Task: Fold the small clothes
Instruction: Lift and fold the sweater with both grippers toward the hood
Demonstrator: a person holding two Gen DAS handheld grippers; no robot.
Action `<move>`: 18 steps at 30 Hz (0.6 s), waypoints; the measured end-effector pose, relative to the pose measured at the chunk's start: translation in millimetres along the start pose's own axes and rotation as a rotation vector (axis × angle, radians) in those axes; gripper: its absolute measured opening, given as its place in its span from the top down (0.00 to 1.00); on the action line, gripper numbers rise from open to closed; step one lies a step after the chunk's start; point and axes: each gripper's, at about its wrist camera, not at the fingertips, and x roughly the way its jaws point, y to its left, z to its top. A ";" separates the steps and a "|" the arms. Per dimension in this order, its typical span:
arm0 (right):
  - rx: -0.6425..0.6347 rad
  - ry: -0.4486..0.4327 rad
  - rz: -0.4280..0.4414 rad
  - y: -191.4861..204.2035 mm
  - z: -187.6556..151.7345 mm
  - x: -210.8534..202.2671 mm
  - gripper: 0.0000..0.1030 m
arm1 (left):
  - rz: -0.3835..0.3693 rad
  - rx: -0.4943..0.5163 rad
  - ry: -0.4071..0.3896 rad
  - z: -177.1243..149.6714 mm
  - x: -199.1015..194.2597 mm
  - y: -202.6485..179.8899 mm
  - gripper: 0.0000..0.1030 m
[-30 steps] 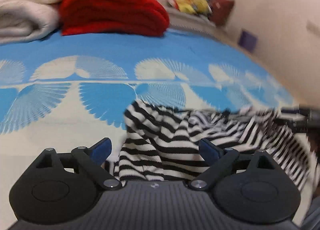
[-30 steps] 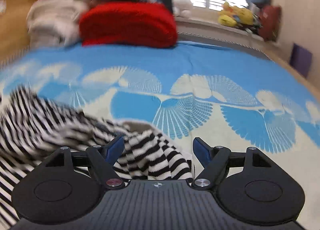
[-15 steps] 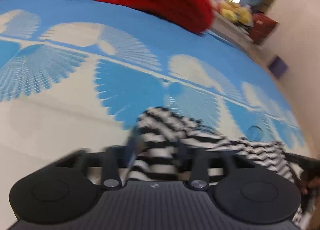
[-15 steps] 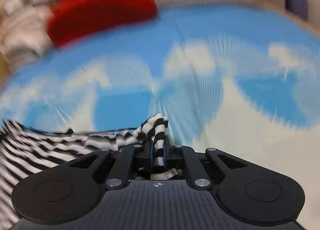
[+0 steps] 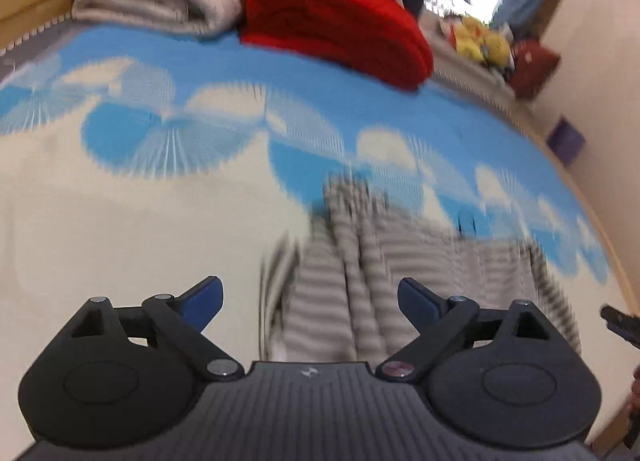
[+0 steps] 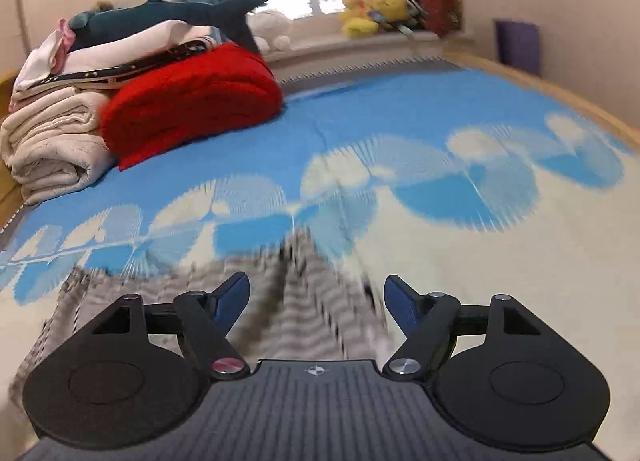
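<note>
Item: striped garment (image 5: pixel 384 281), black and white, lying on the bed (image 5: pixel 120 221) spread just ahead of both claws, blurred in both views, so you cannot tell how neat its lie is. Progress: judged early to middle; the cloth looks laid out in a rough band, with no finished compact fold visible. Your left claw (image 5: pixel 310 301) stands wide, its jaws having just been opening, nothing pinched between them; your right claw (image 6: pixel 316 301) likewise has just opened, pads clear of the cloth below. Room: broad open bedspread beyond the garment. Limits: red blanket (image 6: pixel 192 101) and cream blankets (image 6: pixel 52 141) stacked at the far end, well apart; wall (image 5: pixel 600 61) close along the bed's right side.
</note>
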 end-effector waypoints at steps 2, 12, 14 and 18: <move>0.031 0.045 -0.044 -4.2 -30.7 -1.7 0.27 | -0.003 0.006 0.034 -31.4 4.3 -2.8 0.06; -0.079 0.178 -0.047 -20.2 -66.5 15.7 0.90 | -0.073 0.076 0.066 -68.4 29.8 3.1 0.85; -0.061 0.118 -0.039 -26.5 -62.2 4.9 0.91 | -0.099 0.030 0.041 -63.6 19.6 10.6 0.89; 0.122 0.050 -0.001 -62.6 -50.2 -14.0 0.92 | -0.103 0.016 0.022 -57.0 6.9 31.8 0.91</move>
